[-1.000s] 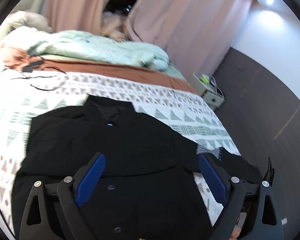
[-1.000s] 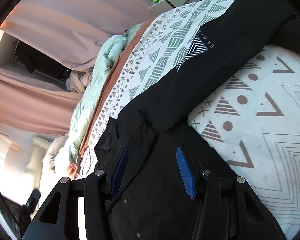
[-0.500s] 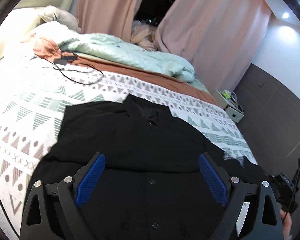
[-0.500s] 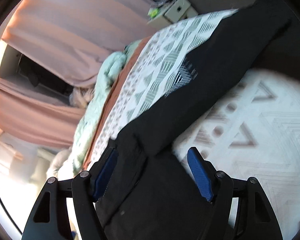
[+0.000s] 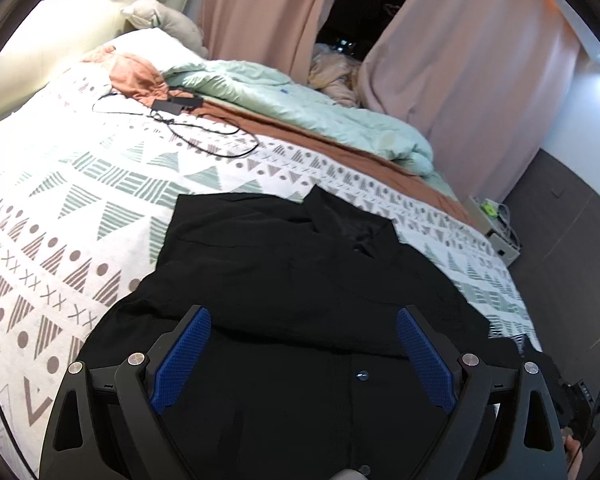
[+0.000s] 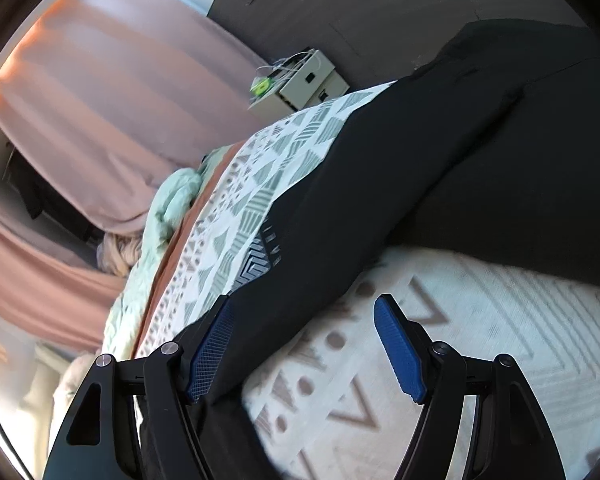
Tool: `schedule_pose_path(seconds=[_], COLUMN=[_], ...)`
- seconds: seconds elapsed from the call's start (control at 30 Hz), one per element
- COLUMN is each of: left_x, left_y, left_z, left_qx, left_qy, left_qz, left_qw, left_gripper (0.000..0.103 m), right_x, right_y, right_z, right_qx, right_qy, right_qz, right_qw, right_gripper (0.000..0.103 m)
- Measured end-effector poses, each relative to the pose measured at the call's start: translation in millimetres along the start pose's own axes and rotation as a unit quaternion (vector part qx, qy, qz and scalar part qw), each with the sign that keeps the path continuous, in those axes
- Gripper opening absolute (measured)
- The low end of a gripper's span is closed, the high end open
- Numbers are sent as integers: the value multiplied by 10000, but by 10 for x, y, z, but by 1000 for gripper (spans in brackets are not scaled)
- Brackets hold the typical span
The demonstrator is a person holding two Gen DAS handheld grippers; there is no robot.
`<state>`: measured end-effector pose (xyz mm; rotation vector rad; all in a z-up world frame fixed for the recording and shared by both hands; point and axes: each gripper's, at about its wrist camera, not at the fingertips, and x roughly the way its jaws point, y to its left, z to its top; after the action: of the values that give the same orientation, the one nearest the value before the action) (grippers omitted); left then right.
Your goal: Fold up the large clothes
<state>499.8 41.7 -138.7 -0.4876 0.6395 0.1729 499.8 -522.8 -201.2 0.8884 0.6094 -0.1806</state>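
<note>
Bed (image 5: 100, 184) fills most of both views, covered by a white spread with green and brown triangle print. Pink curtains (image 5: 472, 60) run across the top of the left wrist view; a mint duvet (image 5: 300, 108) lies bunched along the far edge of the bed under them, with a rust-coloured sheet strip just in front of it.

Black shirt (image 5: 300, 280) lies flat on the spread, centre to lower part of the left wrist view, collar toward the top, button placket running down to the bottom edge. In the right wrist view one sleeve (image 6: 380, 184) stretches from lower left up to upper right, over the bed edge, with a small white chevron print on it near frame centre.

Small beige cabinet (image 6: 304, 80) stands on the dark floor, top centre of the right view. A black cable (image 5: 204, 140) and adapter lie on the spread, upper left of the left view.

Left tongs (image 5: 302, 360): wide apart, nothing between the blue pads, hovering over the shirt front.

Right tongs (image 6: 308, 344): have just been opening, now fairly wide. The sleeve passes by the left pad (image 6: 210, 354) and into the gap; the right pad is over bare spread. Pads aren't pressing the cloth.
</note>
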Motion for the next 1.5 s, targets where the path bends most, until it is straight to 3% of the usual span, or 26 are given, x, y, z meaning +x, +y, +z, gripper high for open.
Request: schedule_pose_path(seconds=[0.3,0.33,0.4,0.43,0.53,0.83,1.23,1.5], left_x=[93,102,108,104,48,-65,-333,-533], left_y=[74,83,96,97,134,296,639,1045], left_z=[-62,-66,-67,-65,-49,27,119,223], left_qx=[-106,-142,-181,-187,-268,-644,-902,-1002], left_qy=[45,66,89,88,-2,-37,-12,-152], left_qz=[54,35,21,53,159,41,-201,-160], left_qw=[9999,9999,9998,9998,9995,9979,9957,9947], left_gripper=[95,95,95,95,95,95,95,95], right_x=[368,398,446,465,379,-121,-350,-279], right_y=[-180,-195,-231,-258,-219,559,1629,2150], right_z=[133,146,156,157,151,34,-555,-1081], right_qx=[155,147,150,147,165,-395,-907,-1265], right_qy=[43,32,16,15,-163,-590,-342,-60], right_qz=[118,167,164,179,423,1376,2206,2412], right_qw=[9998,9997,9998,9997,9988,9879,9705,9622], right_gripper=[58,52,27,7,5,5,5,5])
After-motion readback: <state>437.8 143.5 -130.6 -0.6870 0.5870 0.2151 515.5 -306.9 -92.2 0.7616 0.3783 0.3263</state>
